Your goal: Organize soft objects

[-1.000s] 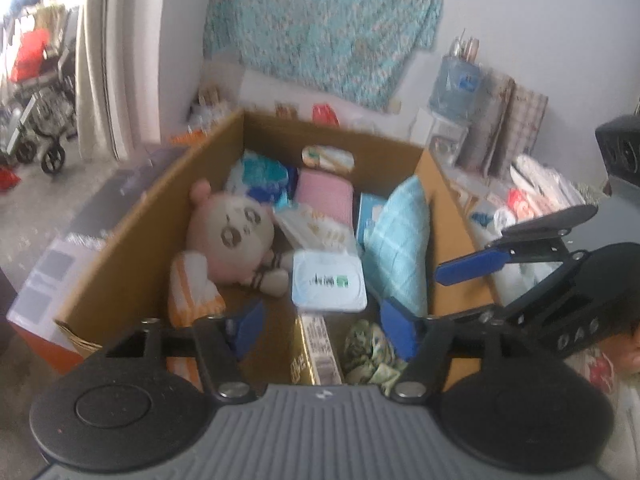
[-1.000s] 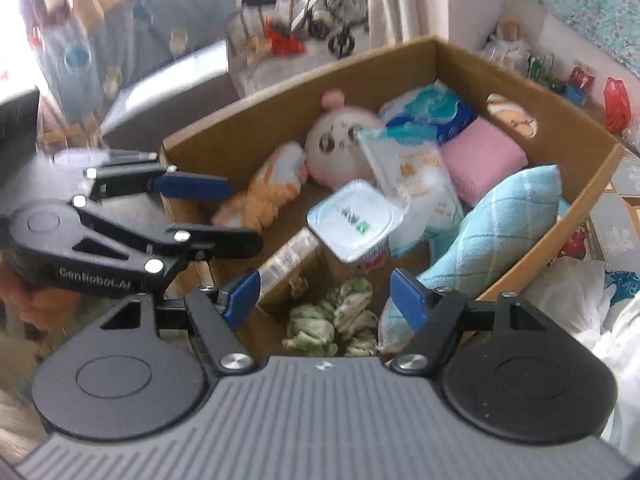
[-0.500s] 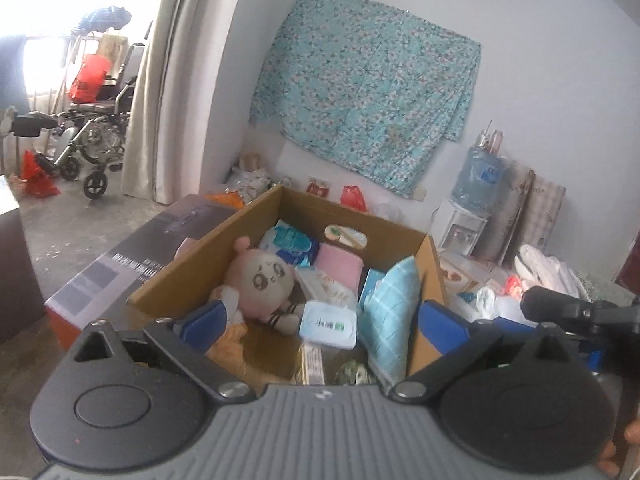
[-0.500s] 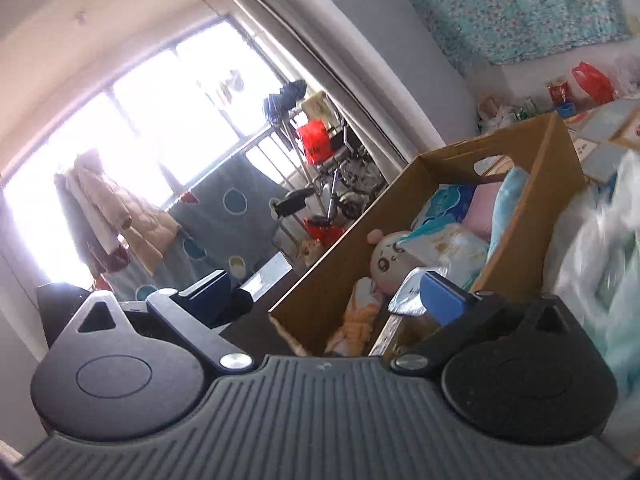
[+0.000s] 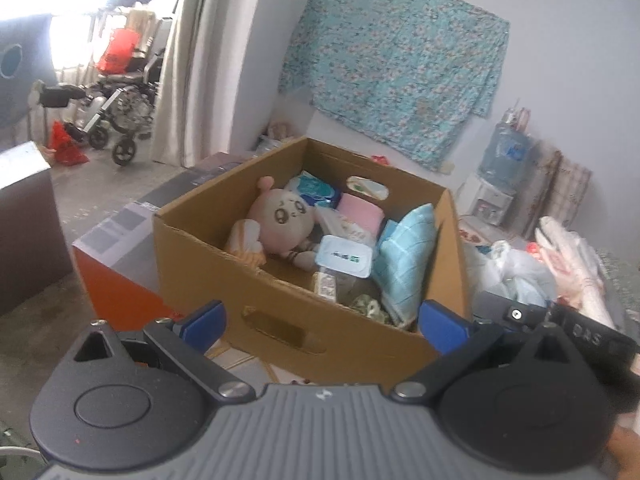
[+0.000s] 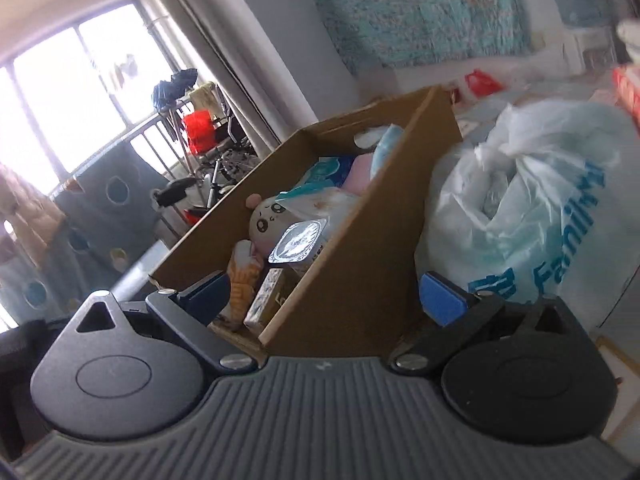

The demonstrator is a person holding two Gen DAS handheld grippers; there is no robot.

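Note:
A cardboard box [image 5: 288, 316] stands on the floor, filled with soft things: a pink plush doll [image 5: 280, 216], a light blue pillow [image 5: 404, 252], a pink pad [image 5: 360, 210], a wipes pack [image 5: 344, 256] and blue tissue packs [image 5: 314, 190]. My left gripper [image 5: 320, 322] is open and empty, held back in front of the box's near wall. My right gripper [image 6: 324, 292] is open and empty at the box's right corner [image 6: 352, 280]; the doll [image 6: 272, 220] shows over the rim. The right gripper's body [image 5: 560, 328] shows at the right in the left wrist view.
A tied white plastic bag [image 6: 532, 216] sits right of the box. An orange and grey carton [image 5: 116, 252] lies left of it. A water dispenser [image 5: 500, 176], a wheelchair [image 5: 120, 108] and a dark cabinet [image 5: 24, 220] stand around.
Both grippers have pulled up and back out of the box. The left now looks at it from outside the front wall; the right has swung to the box's right side by the bag.

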